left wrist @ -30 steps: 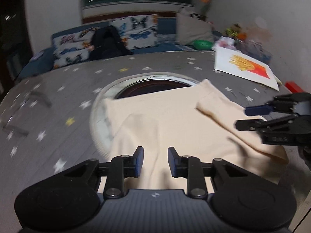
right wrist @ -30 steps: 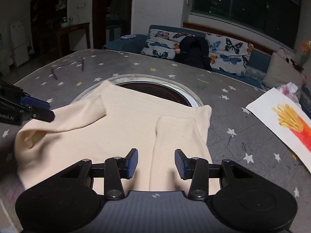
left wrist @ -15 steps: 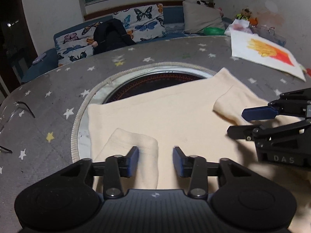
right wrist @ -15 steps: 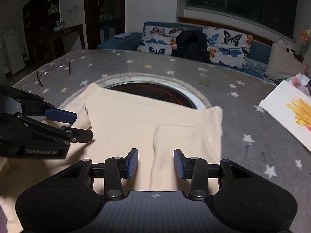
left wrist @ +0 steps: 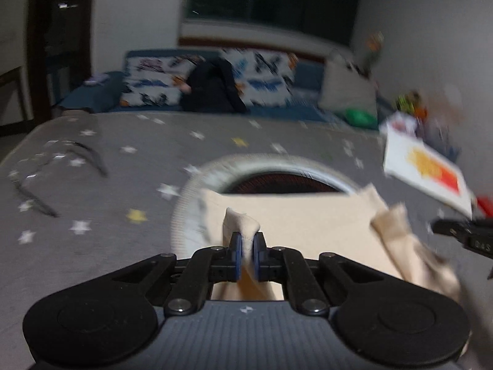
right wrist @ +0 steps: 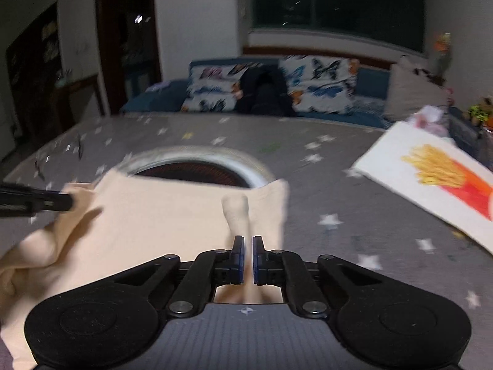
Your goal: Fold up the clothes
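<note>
A cream garment [left wrist: 308, 225] lies on the grey star-print table, its far edge over a round opening; it also shows in the right wrist view [right wrist: 160, 215]. My left gripper [left wrist: 245, 242] is shut on a bunched fold of the garment that sticks up between its blue pads. My right gripper [right wrist: 246, 245] is shut on another fold of the same garment near its right side. Each gripper shows at the edge of the other's view, the right gripper [left wrist: 465, 237] and the left gripper [right wrist: 34, 200]. Both views are motion-blurred.
A round opening [left wrist: 277, 182] with a pale rim sits mid-table. A french-fries picture [right wrist: 440, 175] lies at the right. Eyeglasses [left wrist: 46, 172] lie at the left. A sofa with butterfly cushions [right wrist: 277, 89] stands behind the table.
Both grippers have closed from open onto folds of the garment and lifted them. The cloth has bunched up at both sides, and the views have tilted upward.
</note>
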Demonstrator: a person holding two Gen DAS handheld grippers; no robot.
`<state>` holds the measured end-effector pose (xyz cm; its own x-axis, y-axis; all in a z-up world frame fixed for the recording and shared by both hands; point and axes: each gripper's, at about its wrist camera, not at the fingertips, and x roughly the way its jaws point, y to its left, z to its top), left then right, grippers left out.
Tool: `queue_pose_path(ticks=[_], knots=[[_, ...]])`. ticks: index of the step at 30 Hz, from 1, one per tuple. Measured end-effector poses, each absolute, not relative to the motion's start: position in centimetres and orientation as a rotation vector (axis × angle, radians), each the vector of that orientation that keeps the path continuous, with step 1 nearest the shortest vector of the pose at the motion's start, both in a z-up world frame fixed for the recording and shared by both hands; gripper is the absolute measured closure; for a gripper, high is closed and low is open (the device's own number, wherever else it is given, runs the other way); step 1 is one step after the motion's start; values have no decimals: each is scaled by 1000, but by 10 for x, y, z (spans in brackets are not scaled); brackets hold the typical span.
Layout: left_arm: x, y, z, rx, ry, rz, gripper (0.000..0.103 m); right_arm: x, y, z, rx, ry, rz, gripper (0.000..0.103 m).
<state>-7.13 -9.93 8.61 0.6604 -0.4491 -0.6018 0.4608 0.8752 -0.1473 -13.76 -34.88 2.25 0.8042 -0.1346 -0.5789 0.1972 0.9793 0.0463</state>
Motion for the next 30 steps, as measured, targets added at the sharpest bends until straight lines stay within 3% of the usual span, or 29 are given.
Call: queue_pose_path(ticks=[8, 13, 18, 22, 30], knots=[[-95, 13, 107, -146, 603, -332, 96, -197, -393, 42, 153, 556, -322, 97], [-115, 63, 91, -199, 638, -246, 96, -199, -384, 40, 145, 587, -275, 91], [-123, 94, 70, -223, 678, -180, 96, -168, -347, 33, 118, 618, -149, 84], [-118, 105, 63, -225, 686, -145, 96, -129, -314, 19, 63, 659, -77, 67], [-113, 109, 49, -229, 706, -140, 95, -74, -280, -11, -36, 736, -67, 67]])
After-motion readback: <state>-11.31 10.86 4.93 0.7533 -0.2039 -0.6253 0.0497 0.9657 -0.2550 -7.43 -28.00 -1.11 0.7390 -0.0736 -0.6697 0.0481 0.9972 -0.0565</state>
